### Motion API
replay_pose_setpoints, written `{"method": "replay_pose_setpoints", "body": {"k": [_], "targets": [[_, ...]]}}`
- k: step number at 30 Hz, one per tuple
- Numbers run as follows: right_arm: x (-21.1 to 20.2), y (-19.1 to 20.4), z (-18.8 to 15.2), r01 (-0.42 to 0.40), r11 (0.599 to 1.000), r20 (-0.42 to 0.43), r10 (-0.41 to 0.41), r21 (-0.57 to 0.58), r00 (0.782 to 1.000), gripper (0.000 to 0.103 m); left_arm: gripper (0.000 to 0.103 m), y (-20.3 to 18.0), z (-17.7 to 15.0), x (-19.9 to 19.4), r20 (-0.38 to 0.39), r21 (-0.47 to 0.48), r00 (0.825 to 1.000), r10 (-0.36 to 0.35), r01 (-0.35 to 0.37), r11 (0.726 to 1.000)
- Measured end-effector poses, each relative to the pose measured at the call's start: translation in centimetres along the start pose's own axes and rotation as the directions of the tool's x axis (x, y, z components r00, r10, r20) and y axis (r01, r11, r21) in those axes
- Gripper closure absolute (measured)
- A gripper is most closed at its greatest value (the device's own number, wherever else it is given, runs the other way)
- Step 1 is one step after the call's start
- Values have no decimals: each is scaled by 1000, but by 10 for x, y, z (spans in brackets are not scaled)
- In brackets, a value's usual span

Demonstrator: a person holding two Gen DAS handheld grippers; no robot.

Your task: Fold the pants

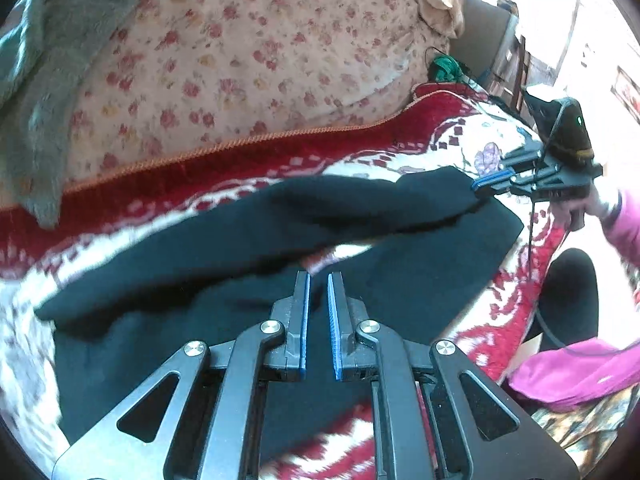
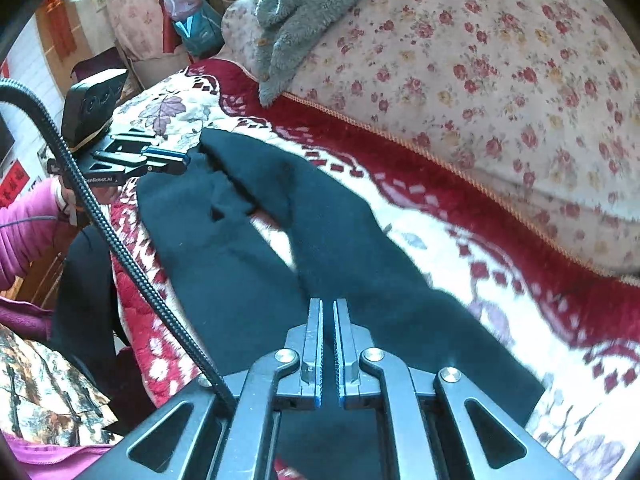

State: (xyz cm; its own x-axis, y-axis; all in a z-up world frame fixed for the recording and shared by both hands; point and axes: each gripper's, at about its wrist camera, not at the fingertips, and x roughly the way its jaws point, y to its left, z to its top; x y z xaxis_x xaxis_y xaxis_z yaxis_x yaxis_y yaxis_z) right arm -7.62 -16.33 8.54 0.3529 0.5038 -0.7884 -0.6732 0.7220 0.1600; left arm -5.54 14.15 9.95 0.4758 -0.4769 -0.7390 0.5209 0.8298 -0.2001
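Pants: black pants point(image 1: 248, 248) spread across red-and-white blanket point(image 1: 404, 152) on the bed, legs running from 9 to 3 o'clock in left view.
Left gripper point(image 1: 318, 280): level, low over fabric; pads narrowly parted, nothing visibly pinched.
Right gripper point(image 1: 478, 186): at 3 o'clock, horizontal, closed on pants edge.
Backdrop: floral quilt point(image 2: 500, 60) at 12 o'clock.

Hard to tell whether cloth sits between the pads of the left gripper point(image 1: 318, 280) or the right gripper point(image 2: 328, 306); black pants point(image 1: 280, 240) run under both and out of view at the bottom edge. Blanket point(image 2: 460, 240) pattern smeared by motion blur near the lower corners. Bright window area at the upper right of the left wrist view washed out, nothing readable.
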Motion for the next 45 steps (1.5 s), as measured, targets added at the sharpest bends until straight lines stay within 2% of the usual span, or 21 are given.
{"method": "replay_pose_setpoints", "body": {"k": [3, 5, 7, 10, 12, 14, 18, 21, 25, 28, 30, 34, 38, 39, 40, 41, 42, 43, 45], "targets": [[-3, 0, -17, -41, 992, 40, 37, 117, 999, 98, 95, 5, -10, -3, 13, -87, 1000, 7, -6, 996], [3, 1, -29, -34, 981, 48, 25, 191, 999, 97, 88, 7, -15, -3, 22, -124, 999, 44, -40, 991], [8, 0, -41, -54, 962, 68, 37, 268, 997, 97, 74, 14, -20, -1, 23, -183, 998, 67, -61, 981], [13, -7, -60, -99, 915, 126, 53, 391, 991, 91, 72, 29, -25, 2, 41, -298, 996, 84, -69, 952], [12, -11, -72, -96, 887, 156, 27, 451, 987, 76, 65, 40, -26, 3, 49, -376, 993, 109, -83, 923], [9, -16, -85, -140, 844, 211, 33, 518, 977, 69, 57, 54, -29, 6, 65, -467, 991, 117, -74, 881], [3, -34, -102, -193, 754, 274, 18, 628, 962, 65, 57, 78, -31, 16, 80, -619, 990, 115, -41, 784], [0, -49, -115, -239, 673, 321, 2, 700, 947, 63, 57, 84, -30, 21, 81, -651, 986, 143, -56, 757], [-2, -65, -120, -255, 613, 338, -20, 747, 941, 59, 57, 90, -27, 34, 64, -675, 990, 127, -50, 736], [1, -79, -125, -296, 543, 369, -27, 786, 929, 57, 57, 94, -23, 42, 54, -681, 990, 129, -58, 730], [6, -86, -126, -310, 508, 378, -34, 804, 925, 57, 57, 97, -21, 48, 50, -700, 992, 116, -48, 713], [10, -94, -123, -320, 469, 392, -63, 823, 918, 57, 55, 104, -17, 54, 54, -734, 994, 96, -26, 679], [12, -99, -121, -339, 461, 419, -80, 820, 905, 58, 55, 111, -14, 58, 67, -766, 994, 90, -7, 642], [13, -100, -121, -343, 466, 427, -85, 816, 900, 64, 55, 114, -15, 58, 81, -778, 993, 88, 8, 628], [13, -101, -122, -345, 475, 435, -91, 810, 896, 69, 59, 115, -14, 57, 91, -784, 992, 88, 16, 621], [15, -103, -124, -354, 478, 446, -90, 804, 891, 78, 68, 116, -13, 57, 93, -783, 991, 93, 15, 621], [17, -106, -127, -374, 476, 466, -87, 796, 881, 87, 87, 116, -11, 57, 76, -777, 991, 110, -10, 630], [17, -107, -130, -392, 469, 484, -91, 792, 870, 90, 89, 116, -10, 57, 68, -774, 990, 122, -25, 633], [17, -110, -135, -451, 456, 544, -90, 767, 834, 95, 95, 118, -9, 53, 89, -777, 989, 122, -7, 630]]}}
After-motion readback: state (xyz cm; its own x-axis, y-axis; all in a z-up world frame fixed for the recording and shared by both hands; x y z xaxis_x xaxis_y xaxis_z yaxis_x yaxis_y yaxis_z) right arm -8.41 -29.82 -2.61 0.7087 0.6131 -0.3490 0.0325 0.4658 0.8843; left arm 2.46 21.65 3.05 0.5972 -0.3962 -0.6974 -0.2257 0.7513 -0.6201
